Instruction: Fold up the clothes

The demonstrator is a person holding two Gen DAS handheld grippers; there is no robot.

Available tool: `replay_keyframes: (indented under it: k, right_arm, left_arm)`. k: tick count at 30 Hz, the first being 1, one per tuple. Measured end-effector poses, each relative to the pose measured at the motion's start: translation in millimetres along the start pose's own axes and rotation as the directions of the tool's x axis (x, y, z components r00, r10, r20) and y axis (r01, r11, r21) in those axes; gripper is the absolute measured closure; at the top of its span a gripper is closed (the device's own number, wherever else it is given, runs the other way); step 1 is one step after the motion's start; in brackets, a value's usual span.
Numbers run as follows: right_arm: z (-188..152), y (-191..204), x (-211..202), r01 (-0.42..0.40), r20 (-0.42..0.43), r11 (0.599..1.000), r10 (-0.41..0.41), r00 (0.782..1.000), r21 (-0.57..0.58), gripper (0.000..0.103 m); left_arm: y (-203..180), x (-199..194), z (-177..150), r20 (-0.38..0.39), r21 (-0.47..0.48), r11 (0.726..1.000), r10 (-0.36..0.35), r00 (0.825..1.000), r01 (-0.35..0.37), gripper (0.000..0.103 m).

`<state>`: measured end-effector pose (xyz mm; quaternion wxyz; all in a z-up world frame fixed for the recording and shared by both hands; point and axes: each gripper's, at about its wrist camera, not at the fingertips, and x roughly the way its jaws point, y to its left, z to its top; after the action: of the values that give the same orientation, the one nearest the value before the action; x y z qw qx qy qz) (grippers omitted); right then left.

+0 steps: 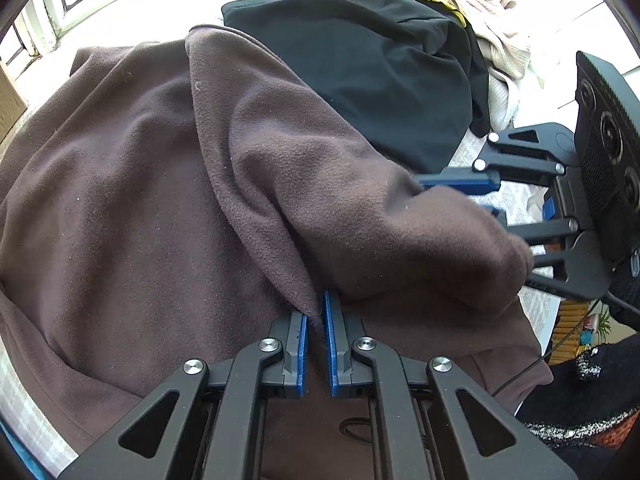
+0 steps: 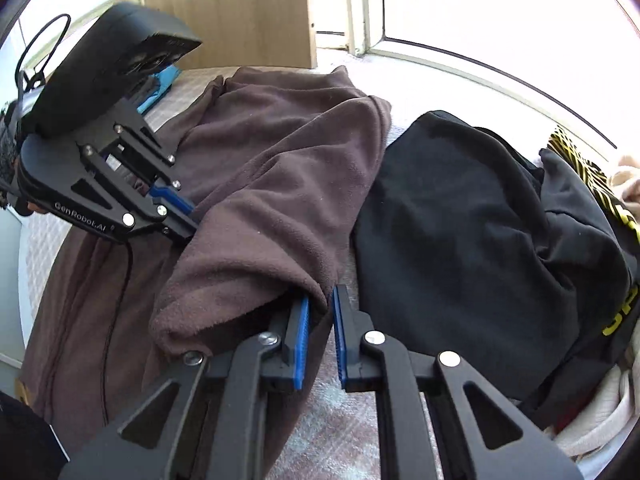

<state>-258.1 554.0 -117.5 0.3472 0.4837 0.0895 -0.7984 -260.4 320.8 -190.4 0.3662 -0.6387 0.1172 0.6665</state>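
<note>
On the bed (image 2: 352, 432), going L to R: left hand-held gripper (image 1: 316, 322) is nipped narrow on a fold of the brown fleece (image 1: 132, 184), prob. to pin that edge while the fold is made. Right hand-held gripper (image 2: 320, 316) is pinched on the fleece's sleeve end, jaws nearly closed on cloth. Further R, a black garment (image 2: 472, 240) is piled w/ a cream one (image 1: 500, 40) behind. Fleece's lower hem is cut off; the yellow print on black cloth is unreadable.
</note>
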Motion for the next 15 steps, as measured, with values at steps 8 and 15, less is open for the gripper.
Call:
replay_keyframes:
  k: [8,15]
  right_arm:
    - [-24,-69,-7,-0.129,0.066,0.918,0.112,0.991,0.374,0.095]
    - [-21,-58,-10,-0.082,0.047,0.945,0.071,0.996,0.317,0.094]
  left_arm:
    - [-18,-2,-4,0.030,0.049,0.998,0.031,0.999,-0.032,0.094]
    - [-6,-32,12,0.096,0.033,0.999,-0.021,0.995,0.018,0.093]
